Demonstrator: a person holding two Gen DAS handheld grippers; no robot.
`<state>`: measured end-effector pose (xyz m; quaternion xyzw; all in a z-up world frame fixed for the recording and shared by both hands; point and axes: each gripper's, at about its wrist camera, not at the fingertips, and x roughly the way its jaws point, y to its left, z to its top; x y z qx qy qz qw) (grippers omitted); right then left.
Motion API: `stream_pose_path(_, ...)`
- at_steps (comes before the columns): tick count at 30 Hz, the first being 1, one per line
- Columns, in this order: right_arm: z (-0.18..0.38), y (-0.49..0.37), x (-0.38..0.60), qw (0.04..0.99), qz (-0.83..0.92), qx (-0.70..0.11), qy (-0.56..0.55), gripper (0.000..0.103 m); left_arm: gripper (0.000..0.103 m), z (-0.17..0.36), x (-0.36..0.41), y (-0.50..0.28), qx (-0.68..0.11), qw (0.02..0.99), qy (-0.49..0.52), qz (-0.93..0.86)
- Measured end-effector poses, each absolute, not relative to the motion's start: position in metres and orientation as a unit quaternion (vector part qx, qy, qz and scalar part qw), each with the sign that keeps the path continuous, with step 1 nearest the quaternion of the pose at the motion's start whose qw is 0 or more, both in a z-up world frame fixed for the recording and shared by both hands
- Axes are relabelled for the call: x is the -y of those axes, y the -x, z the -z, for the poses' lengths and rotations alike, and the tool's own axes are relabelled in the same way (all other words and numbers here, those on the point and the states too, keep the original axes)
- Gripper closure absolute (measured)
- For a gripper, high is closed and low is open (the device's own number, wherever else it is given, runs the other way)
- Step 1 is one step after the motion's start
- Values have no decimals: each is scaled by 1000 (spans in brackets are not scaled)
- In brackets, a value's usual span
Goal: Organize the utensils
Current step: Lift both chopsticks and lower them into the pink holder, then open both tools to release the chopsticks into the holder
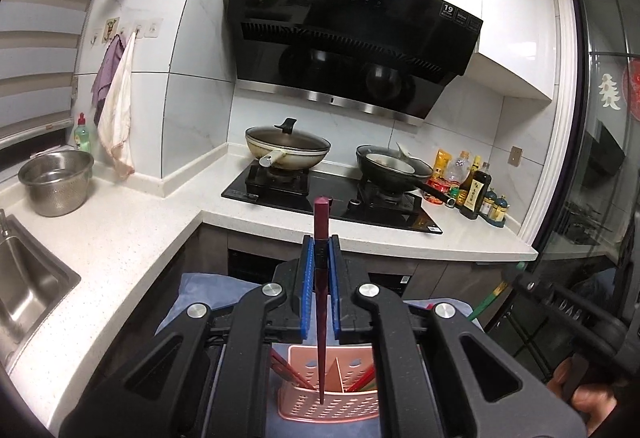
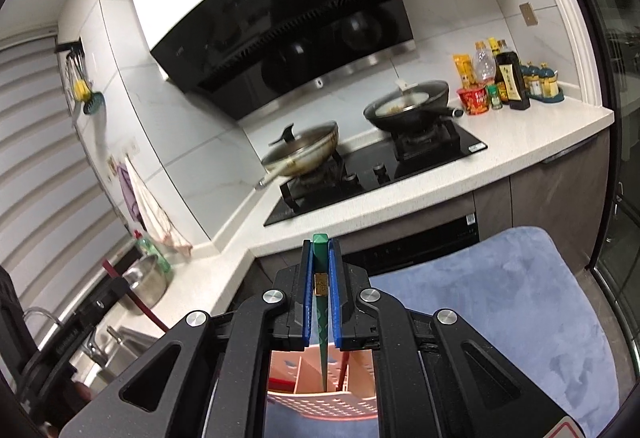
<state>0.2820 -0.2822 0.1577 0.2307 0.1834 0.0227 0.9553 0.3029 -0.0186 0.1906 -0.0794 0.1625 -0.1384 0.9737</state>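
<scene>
Left wrist view: the left gripper (image 1: 321, 250) has its blue pads pressed together on a dark red chopstick (image 1: 321, 278). It is square in section, blunt at the top where it juts above the fingertips, and tapers to a thin point that hangs down between the arms of the tongs into the pink holder (image 1: 326, 404) below. Whether the tip touches the holder's floor cannot be told. That holder is a perforated plastic basket with a divider down its middle; more red chopsticks (image 1: 286, 370) lean in its left compartment, and red and green ones lean on the right.

Right wrist view: the right gripper (image 2: 321, 254) is likewise shut, pinching a green chopstick (image 2: 321, 318) with a small gold band — its flat green top shows just above the pads, and its narrow end drops into the same pink holder, beside a red stick already standing there.

Under both tongs lies a blue cushion (image 2: 500, 310), whose soft edge runs out to the right of the right gripper. Ahead of the fingertips is the white counter edge (image 1: 360, 238), with open air between it and the tongs. Beyond sit the black hob (image 1: 332, 198), two pans and a cluster of bottles (image 1: 472, 186). A steel sink (image 1: 24, 290) and steel pot (image 1: 56, 182) lie well off to the left.
</scene>
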Motion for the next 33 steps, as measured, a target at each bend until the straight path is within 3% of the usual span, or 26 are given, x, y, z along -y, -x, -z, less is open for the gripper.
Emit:
stream_pose_path(10,-149,-289,279,954,-27,-191,-228,96,96,-211,21,-305,-132,979,74,140)
stream_pose_path(25,-126,-299,277,950,-21,-224,-216,96,96,-171,22,-327,-186,969,88,140)
stream_pose_path(26,-125,-298,277,950,-20,-224,-215,93,87,-170,22,-327,-187,969,90,135)
stream_pose_path(27,-126,-297,277,951,-15,-219,-216,85,69,-170,21,-328,-188,969,91,132)
stream_pose_path(29,-127,-295,278,952,-10,-213,-217,77,54,-170,18,-326,-183,970,102,122)
stream_pose_path(33,-130,-291,279,952,-11,-210,-224,74,54,-170,16,-324,-185,970,102,120)
